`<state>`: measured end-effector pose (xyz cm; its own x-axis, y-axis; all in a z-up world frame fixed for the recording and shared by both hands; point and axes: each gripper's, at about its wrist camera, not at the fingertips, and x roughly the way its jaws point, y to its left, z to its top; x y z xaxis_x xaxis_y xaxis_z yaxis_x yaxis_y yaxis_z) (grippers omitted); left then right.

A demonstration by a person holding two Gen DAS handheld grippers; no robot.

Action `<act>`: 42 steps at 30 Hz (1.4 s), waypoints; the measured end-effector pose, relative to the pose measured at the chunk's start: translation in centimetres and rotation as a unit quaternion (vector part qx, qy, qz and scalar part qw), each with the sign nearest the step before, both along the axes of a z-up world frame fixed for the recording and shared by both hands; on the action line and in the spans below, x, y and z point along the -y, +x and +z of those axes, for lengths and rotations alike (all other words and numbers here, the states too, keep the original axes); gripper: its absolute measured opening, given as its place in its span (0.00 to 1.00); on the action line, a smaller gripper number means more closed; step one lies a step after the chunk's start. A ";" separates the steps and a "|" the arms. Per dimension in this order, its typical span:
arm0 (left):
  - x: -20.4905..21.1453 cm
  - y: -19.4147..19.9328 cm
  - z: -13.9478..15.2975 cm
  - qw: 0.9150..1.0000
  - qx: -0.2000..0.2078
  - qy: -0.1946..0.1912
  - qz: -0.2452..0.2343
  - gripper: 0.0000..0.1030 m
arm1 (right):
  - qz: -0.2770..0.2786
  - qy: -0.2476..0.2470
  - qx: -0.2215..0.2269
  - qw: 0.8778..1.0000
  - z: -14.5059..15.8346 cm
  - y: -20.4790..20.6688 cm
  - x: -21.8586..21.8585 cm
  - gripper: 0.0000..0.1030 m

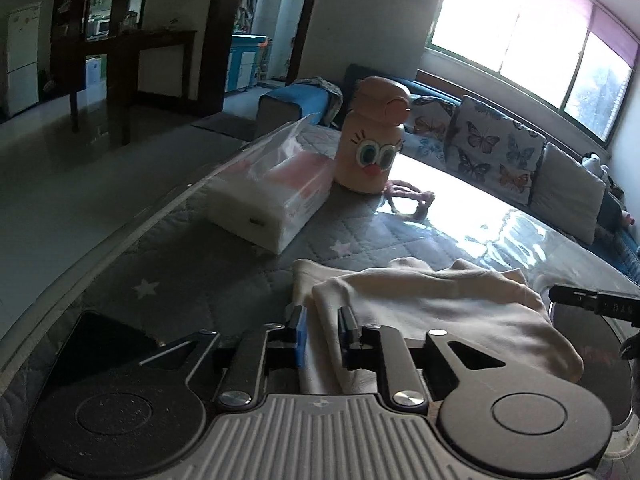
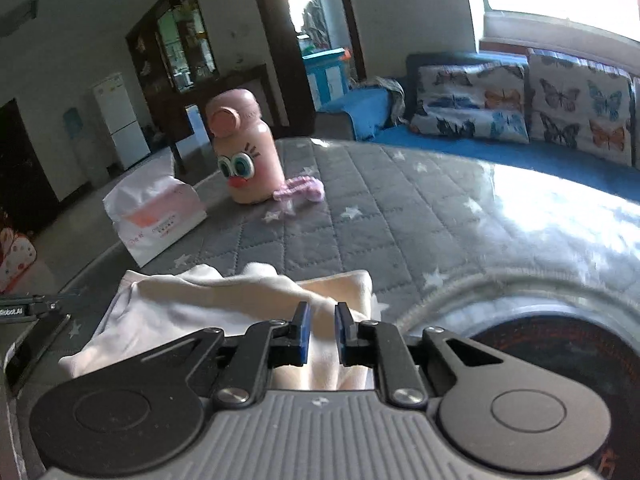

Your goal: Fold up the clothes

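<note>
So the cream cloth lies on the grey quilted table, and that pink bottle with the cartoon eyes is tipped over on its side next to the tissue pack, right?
Not quite. The bottle stands upright, not tipped over, as the right wrist view shows. The rest holds: it is beside the tissue pack, and the cream cloth lies on the grey quilted table.

"RobotAI" stands in white on the black arm (image 2: 18, 312) at the left edge of the right wrist view. In the left wrist view, the other gripper's black bar (image 1: 600, 302) bears letters like "BAG". The tissue pack (image 2: 154, 220) carries red print too small to read.
</note>
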<state>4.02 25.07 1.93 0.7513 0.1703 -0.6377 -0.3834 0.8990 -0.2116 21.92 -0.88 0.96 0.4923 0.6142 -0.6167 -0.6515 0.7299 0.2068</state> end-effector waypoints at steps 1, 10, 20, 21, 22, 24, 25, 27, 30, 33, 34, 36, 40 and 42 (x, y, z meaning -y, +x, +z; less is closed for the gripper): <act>0.2 0.4 0.0 1.000 0.001 -0.003 -0.006 0.20 | 0.006 -0.001 0.003 1.000 0.1 -0.1 -0.2 0.13; 3.4 5.7 -1.1 0.998 -0.017 -0.007 -0.061 0.21 | 0.040 -0.019 -0.021 0.999 -1.9 1.2 -3.8 0.14; 2.9 8.6 -2.8 0.998 -0.041 -0.006 -0.054 0.26 | 0.047 -0.020 -0.030 0.998 -3.3 3.0 -5.9 0.23; 2.9 8.4 -2.7 0.998 -0.040 -0.007 -0.054 0.26 | 0.051 -0.023 -0.025 0.998 -3.1 2.8 -5.8 0.23; 2.9 8.2 -2.6 0.998 -0.039 -0.007 -0.054 0.27 | 0.055 -0.026 -0.019 0.998 -2.9 2.5 -5.8 0.23; 3.2 7.7 -2.1 0.998 -0.033 -0.004 -0.058 0.28 | 0.064 -0.025 -0.013 0.998 -2.2 1.8 -5.3 0.23; 3.4 7.4 -1.8 0.998 -0.029 -0.004 -0.061 0.29 | 0.069 -0.024 -0.012 0.997 -1.9 1.4 -5.0 0.23; 3.9 6.7 -1.4 0.997 -0.021 -0.004 -0.069 0.32 | 0.077 -0.028 -0.009 0.997 -1.3 0.5 -4.4 0.24; 5.0 5.7 -1.0 0.996 -0.016 -0.004 -0.085 0.33 | 0.087 -0.037 -0.004 0.996 -0.8 -0.9 -3.4 0.25; 6.2 4.4 -0.9 0.995 -0.015 -0.001 -0.099 0.37 | 0.096 -0.043 -0.002 0.994 -0.6 -2.6 -2.2 0.28; 6.6 4.0 -0.9 0.995 -0.015 0.000 -0.103 0.37 | 0.100 -0.044 0.000 0.994 -0.5 -3.2 -1.9 0.28; 7.2 3.3 -0.9 0.994 -0.014 0.004 -0.109 0.37 | 0.105 -0.046 0.007 0.993 -0.3 -4.2 -1.4 0.28; 7.9 2.1 -1.0 0.993 -0.016 0.010 -0.113 0.37 | 0.110 -0.051 0.014 0.992 -0.6 -5.5 -0.9 0.28; 8.1 1.9 -1.5 0.993 -0.023 0.013 -0.112 0.37 | 0.108 -0.053 0.011 0.993 -1.2 -5.7 -0.9 0.28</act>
